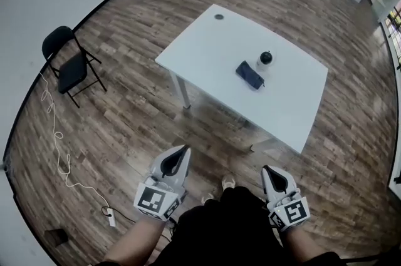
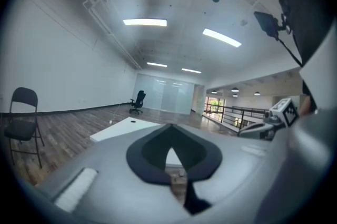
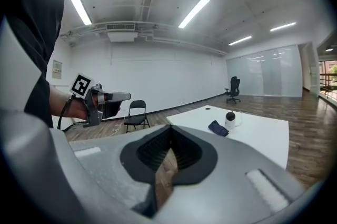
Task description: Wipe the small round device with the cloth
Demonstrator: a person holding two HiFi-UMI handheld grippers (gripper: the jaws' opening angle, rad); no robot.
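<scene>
Close to the person's body, the left gripper point(image 1: 178, 155) is closed and empty. Well apart, on the white table point(image 1: 207, 39), the cloth point(image 1: 250, 74) lies beside the small round device point(image 1: 265, 58). The right gripper point(image 1: 272, 176) is closed too, holding nothing. I judge the wiping is not yet begun.

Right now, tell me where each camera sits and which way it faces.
Head view: on the person's head, looking down at the table, cloth and small round device; left claw and right claw show.
Left gripper view: rides the left claw, faces the table; its shut jaws and the right claw show.
Right gripper view: rides the right claw, faces table and cloth; its jaws, left claw show.
Shared: the table.
</scene>
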